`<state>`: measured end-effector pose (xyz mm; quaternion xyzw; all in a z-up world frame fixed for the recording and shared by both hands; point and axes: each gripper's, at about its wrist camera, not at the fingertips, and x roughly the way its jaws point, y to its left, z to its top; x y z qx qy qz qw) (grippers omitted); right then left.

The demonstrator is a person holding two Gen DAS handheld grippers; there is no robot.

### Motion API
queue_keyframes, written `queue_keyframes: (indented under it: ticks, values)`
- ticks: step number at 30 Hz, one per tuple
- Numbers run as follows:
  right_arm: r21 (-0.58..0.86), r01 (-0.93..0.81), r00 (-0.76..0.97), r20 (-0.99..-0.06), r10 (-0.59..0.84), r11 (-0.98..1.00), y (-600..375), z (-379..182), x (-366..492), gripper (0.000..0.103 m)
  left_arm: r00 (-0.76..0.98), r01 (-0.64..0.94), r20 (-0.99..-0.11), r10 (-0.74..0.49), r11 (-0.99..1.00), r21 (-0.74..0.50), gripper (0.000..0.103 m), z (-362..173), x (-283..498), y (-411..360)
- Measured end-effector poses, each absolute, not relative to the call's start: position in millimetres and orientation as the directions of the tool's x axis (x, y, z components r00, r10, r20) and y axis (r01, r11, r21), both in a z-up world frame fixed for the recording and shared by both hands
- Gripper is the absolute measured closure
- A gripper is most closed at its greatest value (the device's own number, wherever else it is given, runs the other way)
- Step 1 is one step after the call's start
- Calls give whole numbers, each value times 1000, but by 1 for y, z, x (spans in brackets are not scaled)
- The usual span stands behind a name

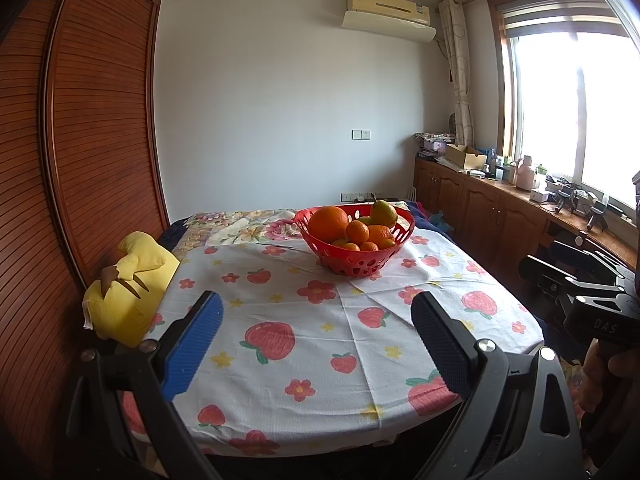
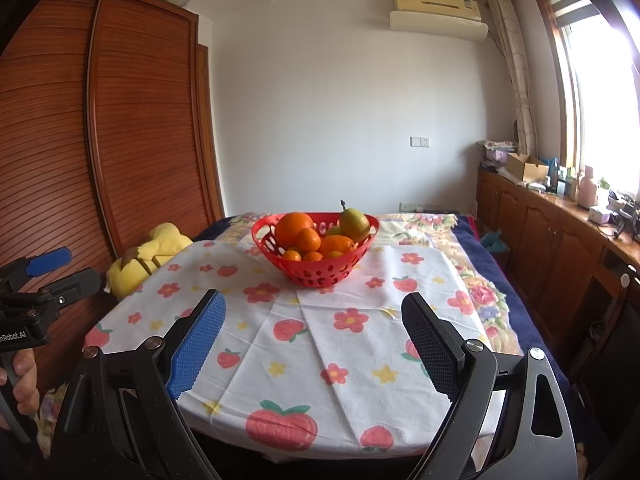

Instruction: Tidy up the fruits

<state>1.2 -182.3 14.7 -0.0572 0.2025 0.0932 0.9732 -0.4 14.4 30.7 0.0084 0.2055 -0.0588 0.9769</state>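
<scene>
Both grippers, left gripper (image 1: 316, 344) and right gripper (image 2: 314, 344), gape wide and empty, aimed at the basket (image 1: 354, 262) of fruit (image 1: 329, 223), seemingly poised to reach.

Left gripper (image 1: 316, 344) and right gripper (image 2: 314, 344), fingers spread wide.

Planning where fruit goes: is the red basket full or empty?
Full: red basket holds oranges and a pear heaped above its rim.

Left wrist: near desk (image 1: 320, 344) edge, facing basket (image 1: 355, 240).
Right wrist: alongside, same heading.
Shared: basket, desk, wardrobe (image 2: 132, 128).
</scene>
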Motion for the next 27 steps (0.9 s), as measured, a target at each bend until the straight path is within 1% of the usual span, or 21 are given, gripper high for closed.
queue_keyframes:
  ticks: [27]
  values:
    - [-75, -204, 901, -405, 157, 976, -182, 14, 1, 12, 910, 121, -399, -115, 993, -8, 7, 31, -4, 13]
